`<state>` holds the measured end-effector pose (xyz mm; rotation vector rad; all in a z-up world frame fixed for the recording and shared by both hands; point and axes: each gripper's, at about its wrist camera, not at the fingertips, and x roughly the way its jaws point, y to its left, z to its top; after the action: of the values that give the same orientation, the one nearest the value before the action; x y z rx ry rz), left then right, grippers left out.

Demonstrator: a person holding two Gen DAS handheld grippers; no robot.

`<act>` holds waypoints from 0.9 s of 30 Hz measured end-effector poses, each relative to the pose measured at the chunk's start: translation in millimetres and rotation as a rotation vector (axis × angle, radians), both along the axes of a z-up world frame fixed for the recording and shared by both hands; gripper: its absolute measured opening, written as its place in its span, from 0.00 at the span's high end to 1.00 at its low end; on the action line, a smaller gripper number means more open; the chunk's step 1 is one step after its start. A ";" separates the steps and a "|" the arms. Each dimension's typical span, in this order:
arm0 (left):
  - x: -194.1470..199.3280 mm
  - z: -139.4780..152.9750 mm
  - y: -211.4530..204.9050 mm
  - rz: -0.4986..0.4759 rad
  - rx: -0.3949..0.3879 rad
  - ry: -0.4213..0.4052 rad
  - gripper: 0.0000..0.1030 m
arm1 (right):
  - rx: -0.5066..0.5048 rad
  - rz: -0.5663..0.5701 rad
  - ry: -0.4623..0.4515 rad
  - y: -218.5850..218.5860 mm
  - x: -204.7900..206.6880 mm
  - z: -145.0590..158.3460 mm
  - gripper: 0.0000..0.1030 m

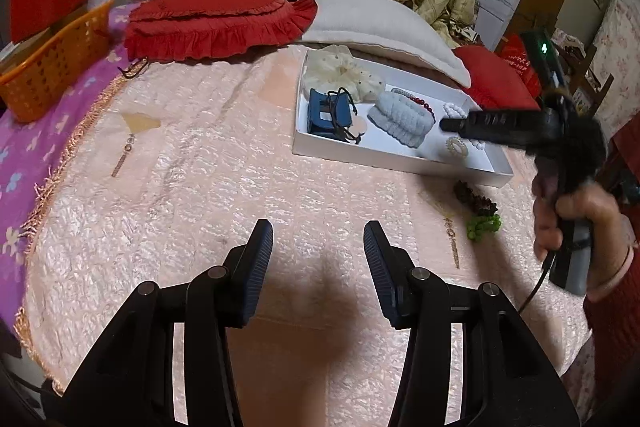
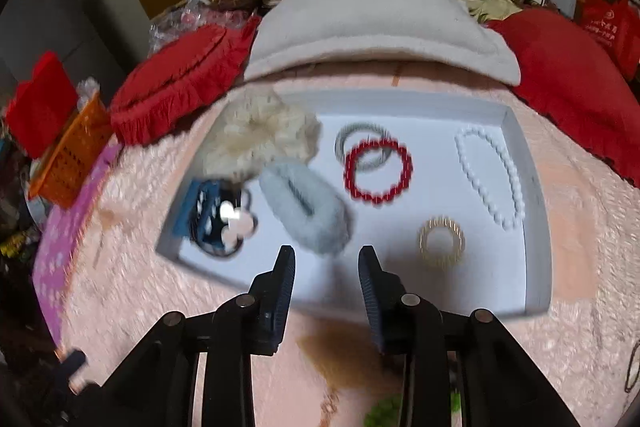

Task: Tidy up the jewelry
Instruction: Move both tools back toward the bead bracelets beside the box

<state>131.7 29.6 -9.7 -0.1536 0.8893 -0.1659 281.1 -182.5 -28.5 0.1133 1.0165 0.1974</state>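
On the pink bedspread [image 1: 200, 167] we see the white tray [image 2: 536, 227] holding the red bead bracelet [image 2: 378, 173]; our left gripper [image 1: 318, 239] and right gripper [image 2: 326, 263] both stand spread, empty.

On the bed [image 1: 200, 147] a tray [image 2: 538, 227] lies before the pillow [image 2: 372, 31]. In the tray, a scrunchie [image 2: 260, 139] sits at the far left, a bead bracelet [image 2: 378, 171] mid-tray, and a bead necklace [image 2: 490, 179] to the right. A basket [image 1: 52, 67] stands well apart to the left.
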 end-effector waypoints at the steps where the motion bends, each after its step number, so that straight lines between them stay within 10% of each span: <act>1: -0.6 0.1 -0.9 0.000 -0.002 0.001 0.54 | -0.005 0.002 0.014 3.5 -2.6 -5.9 0.70; 19: -13.3 2.1 12.4 0.040 -0.011 0.006 0.55 | -0.014 -0.027 -0.005 21.7 -13.7 -24.8 0.70; 27: -29.4 7.6 5.5 0.048 -0.004 -0.009 0.54 | 0.036 -0.076 -0.166 -4.4 -118.8 5.6 0.69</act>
<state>102.3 35.1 -2.1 -0.1773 0.8759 -0.1239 162.4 -186.9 -22.9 0.1657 0.8422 0.1535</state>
